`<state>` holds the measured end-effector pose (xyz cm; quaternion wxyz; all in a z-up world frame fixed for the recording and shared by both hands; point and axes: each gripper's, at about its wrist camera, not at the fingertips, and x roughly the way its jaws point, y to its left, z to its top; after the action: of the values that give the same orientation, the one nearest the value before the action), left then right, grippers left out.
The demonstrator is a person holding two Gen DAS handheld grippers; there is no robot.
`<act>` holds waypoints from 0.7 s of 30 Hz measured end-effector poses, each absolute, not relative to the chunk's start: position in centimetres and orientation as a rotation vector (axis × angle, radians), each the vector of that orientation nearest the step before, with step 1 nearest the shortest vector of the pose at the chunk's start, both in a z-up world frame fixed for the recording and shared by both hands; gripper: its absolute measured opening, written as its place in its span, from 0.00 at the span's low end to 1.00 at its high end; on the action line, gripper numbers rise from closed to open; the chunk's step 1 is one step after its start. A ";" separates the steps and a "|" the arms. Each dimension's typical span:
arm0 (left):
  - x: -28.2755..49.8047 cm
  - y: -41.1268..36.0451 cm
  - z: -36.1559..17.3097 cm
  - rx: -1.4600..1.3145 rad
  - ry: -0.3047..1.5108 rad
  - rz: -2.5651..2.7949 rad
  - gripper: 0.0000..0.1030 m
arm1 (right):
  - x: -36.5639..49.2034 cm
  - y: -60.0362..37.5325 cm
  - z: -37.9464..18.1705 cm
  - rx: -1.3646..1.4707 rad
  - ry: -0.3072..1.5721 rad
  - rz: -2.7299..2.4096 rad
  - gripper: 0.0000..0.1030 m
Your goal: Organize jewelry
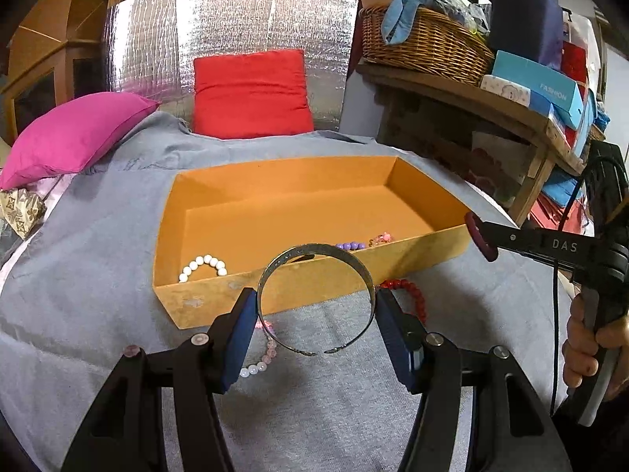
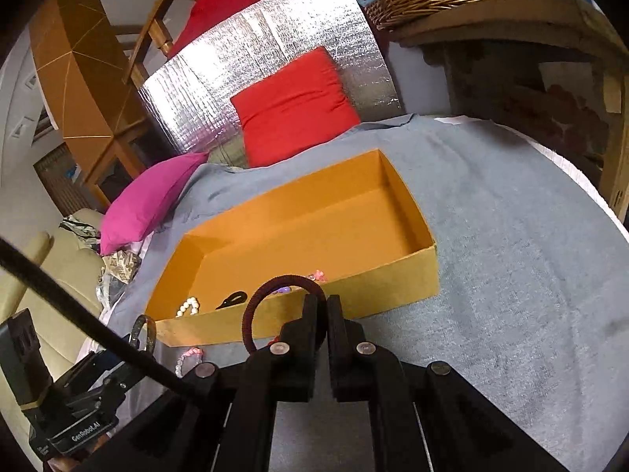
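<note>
My left gripper (image 1: pixel 316 310) is shut on a silver cuff bangle (image 1: pixel 314 253), held above the grey cloth just before the near wall of the orange box (image 1: pixel 412 253). My right gripper (image 2: pixel 321 303) is shut on a dark maroon hair tie (image 2: pixel 255 306); it also shows in the left wrist view (image 1: pixel 480 242), at the box's right corner. Inside the box lie a white bead bracelet (image 1: pixel 204 265), a purple bead bracelet (image 1: pixel 350 245), a pink bracelet (image 1: pixel 380 238) and a black item (image 2: pixel 232 299). A red bead bracelet (image 1: pixel 409 293) and a pink-white bracelet (image 1: pixel 259 362) lie on the cloth.
The grey cloth (image 2: pixel 511 259) covers the surface. A magenta pillow (image 1: pixel 74 137) sits at the left, a red pillow (image 1: pixel 251 94) behind the box against silver foil. A wooden shelf (image 1: pixel 471 102) with a wicker basket (image 1: pixel 424 43) and boxes stands at the right.
</note>
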<state>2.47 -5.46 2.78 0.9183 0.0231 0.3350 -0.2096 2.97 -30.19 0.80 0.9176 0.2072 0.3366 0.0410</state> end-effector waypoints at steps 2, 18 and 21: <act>2.5 -5.6 2.6 0.052 0.698 -0.426 0.61 | 3.1 -29.9 0.7 0.424 0.699 0.088 0.05; 2.3 -6.8 0.8 0.128 0.764 -0.393 0.61 | 3.8 -29.3 -1.1 0.374 0.805 0.043 0.05; 2.5 -7.2 -0.3 0.155 0.804 -0.374 0.61 | 4.2 -29.6 -2.5 0.361 0.875 0.004 0.05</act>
<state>2.49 -7.23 -0.26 0.9003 0.0750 0.3886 -0.1809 4.23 -29.58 -2.45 0.8900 0.1740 0.4216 0.0020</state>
